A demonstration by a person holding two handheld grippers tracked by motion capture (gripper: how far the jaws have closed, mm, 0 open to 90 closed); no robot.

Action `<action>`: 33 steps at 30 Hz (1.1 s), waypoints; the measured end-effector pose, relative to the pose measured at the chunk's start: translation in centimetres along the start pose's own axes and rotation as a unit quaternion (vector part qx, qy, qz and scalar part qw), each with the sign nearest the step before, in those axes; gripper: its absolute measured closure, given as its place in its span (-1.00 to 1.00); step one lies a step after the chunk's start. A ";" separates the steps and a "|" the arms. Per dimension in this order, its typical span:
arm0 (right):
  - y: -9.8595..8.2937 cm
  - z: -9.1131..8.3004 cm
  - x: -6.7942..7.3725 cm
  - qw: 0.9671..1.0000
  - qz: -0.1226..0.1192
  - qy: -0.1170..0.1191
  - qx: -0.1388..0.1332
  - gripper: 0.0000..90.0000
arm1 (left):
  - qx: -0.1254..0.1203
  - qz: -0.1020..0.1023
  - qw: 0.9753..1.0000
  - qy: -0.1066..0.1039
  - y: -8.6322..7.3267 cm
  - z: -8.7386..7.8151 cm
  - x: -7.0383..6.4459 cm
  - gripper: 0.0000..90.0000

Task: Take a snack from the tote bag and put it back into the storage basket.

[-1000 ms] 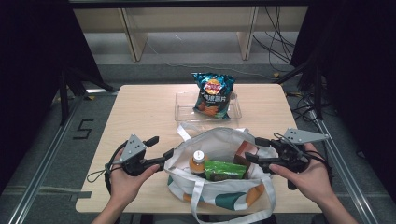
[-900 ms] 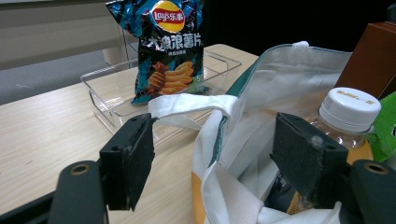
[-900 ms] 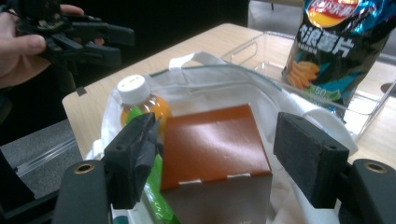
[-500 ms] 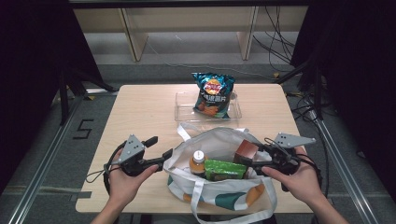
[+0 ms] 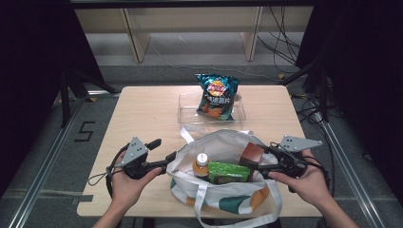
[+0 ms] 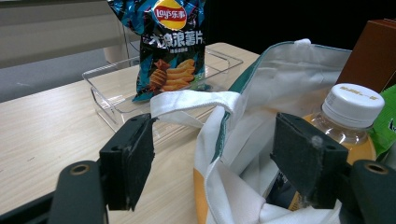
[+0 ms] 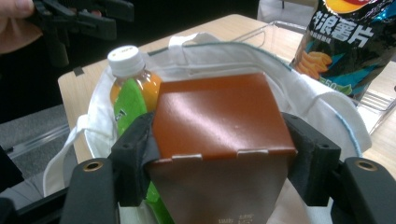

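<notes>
The left gripper (image 5: 164,148) was held level at the tote bag (image 5: 223,199) rim, jaws apart astride the fabric edge. The right gripper (image 5: 255,160) was clamped on the brown box (image 7: 219,116) inside the bag.

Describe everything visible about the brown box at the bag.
The brown box looks like glossy reddish-brown cardboard with a folded tab-locked top and faint pale print lower down. It stands upright inside the white bag, beside a green packet and an orange-drink bottle. The right gripper clamps its two sides.
</notes>
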State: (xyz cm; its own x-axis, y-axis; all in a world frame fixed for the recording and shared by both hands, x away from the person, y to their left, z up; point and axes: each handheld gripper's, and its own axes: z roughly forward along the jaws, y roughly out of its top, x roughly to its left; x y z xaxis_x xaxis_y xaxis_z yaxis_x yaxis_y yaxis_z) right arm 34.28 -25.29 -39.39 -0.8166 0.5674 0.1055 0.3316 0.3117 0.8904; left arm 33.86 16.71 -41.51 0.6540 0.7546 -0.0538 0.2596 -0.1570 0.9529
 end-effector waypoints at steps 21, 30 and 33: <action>1.2 -1.2 0.8 0.999 -0.003 -0.041 -0.028 -0.13 | 0.001 0.002 1.000 0.000 0.0 0.0 0.0 -0.35; 3.7 -2.5 1.2 0.997 -0.002 -0.057 -0.052 -0.13 | 0.000 0.001 1.000 0.001 0.0 0.0 0.0 -0.35; 4.7 -2.9 1.4 0.996 0.015 -0.059 -0.057 -0.13 | 0.000 0.001 1.000 0.000 0.0 0.0 0.0 -0.35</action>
State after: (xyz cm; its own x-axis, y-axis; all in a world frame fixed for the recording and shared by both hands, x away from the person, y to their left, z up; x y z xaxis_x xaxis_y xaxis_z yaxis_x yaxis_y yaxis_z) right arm 33.33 -25.24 -33.76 -0.7431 0.6637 0.0857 0.2932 0.2078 0.9332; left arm 33.83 16.71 -41.51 0.6538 0.7549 -0.0517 0.2579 -0.1581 0.9532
